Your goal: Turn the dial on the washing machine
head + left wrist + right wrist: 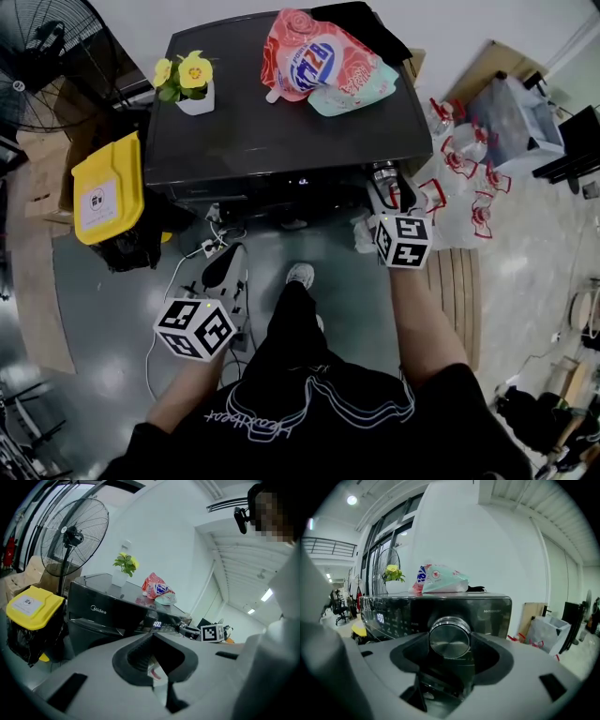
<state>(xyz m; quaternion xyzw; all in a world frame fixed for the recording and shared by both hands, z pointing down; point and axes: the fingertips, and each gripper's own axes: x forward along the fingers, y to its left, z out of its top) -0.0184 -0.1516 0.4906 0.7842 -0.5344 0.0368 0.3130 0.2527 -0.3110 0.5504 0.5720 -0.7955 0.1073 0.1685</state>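
The black washing machine (281, 131) stands ahead of me, its control panel facing me. Its round silver dial (384, 172) sits at the panel's right end. My right gripper (388, 190) reaches up to it, and in the right gripper view the dial (450, 638) fills the space between the jaws, with a pad against each side. My left gripper (225, 268) hangs low in front of the machine, well left of the dial, with its jaws together and nothing between them. In the left gripper view the lit display (157, 624) shows on the panel.
On the machine's top stand a pot of yellow flowers (190, 82) and a pink detergent bag (317, 58). A yellow-lidded bin (105, 192) and a fan (45, 56) are at the left. Cables (202, 249) lie on the floor; clear bags (469, 178) crowd the right.
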